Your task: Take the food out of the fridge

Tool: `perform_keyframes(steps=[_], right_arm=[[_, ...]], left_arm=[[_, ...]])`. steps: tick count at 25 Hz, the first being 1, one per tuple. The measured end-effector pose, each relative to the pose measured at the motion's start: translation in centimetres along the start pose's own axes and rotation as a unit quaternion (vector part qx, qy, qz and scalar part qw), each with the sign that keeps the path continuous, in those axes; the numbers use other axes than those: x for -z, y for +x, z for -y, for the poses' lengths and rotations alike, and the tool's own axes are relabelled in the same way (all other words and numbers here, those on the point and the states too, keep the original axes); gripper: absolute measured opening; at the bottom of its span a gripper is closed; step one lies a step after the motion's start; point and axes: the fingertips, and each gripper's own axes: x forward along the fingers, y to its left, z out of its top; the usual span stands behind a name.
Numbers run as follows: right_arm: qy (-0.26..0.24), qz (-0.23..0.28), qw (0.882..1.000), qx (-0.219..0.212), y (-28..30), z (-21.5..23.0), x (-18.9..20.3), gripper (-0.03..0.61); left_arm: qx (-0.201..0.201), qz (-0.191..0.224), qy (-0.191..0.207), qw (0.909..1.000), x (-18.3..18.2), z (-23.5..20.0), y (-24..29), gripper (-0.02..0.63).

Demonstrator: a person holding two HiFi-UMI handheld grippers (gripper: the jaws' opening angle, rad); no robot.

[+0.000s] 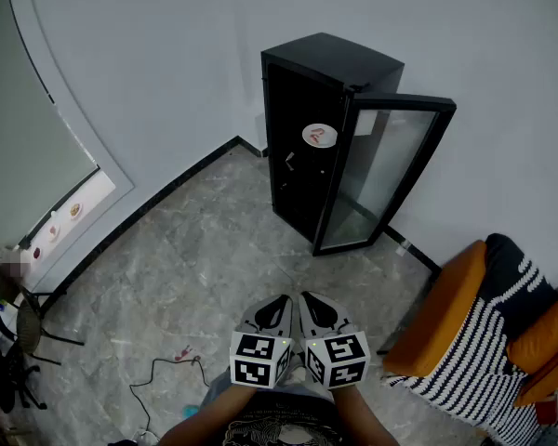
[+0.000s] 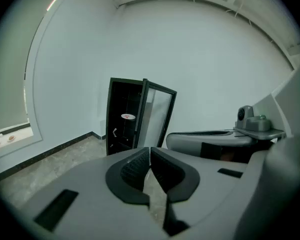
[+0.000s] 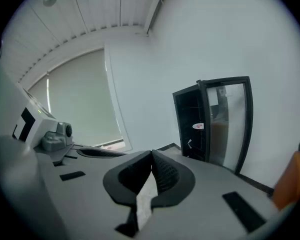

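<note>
**Both jaws closed and empty; fridge door open**

Nearest me, the left gripper (image 1: 281, 298) and right gripper (image 1: 307, 295) sit side by side above the stone floor (image 1: 195, 249). Each has its jaws together with nothing between them. At near right I see an orange armchair (image 1: 446, 314) under a striped throw. Far ahead, well apart from both grippers, the black fridge (image 1: 298, 91) stands against the wall. Its glass door (image 1: 381, 175) is open to the right. The plate of food (image 1: 319, 136) rests on a shelf inside.

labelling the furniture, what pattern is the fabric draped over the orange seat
Black and white stripes. The fabric shows best in the head view.
</note>
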Motion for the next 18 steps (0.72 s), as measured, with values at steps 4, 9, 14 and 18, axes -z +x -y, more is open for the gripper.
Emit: perform_keyframes(steps=[4,9,14,18], right_arm=[[-0.003,-0.007,1.0,-0.007,-0.3,-0.4,0.2,0.021],[-0.003,-0.004,1.0,-0.01,0.0,-0.2,0.0,0.021],[-0.004,-0.01,1.0,-0.014,1.3,0.0,-0.1,0.021],[-0.004,-0.017,1.0,-0.013,2.9,0.3,-0.1,0.021]], left_arm=[[-0.003,0.002,-0.007,1.0,-0.1,0.3,-0.4,0.023],[-0.008,0.002,-0.009,0.9999,0.0,0.2,-0.2,0.023],[-0.016,0.003,-0.019,0.9997,-0.2,-1.1,0.5,0.023],[-0.014,0.001,-0.025,0.9996,-0.2,-2.2,1.7,0.023]])
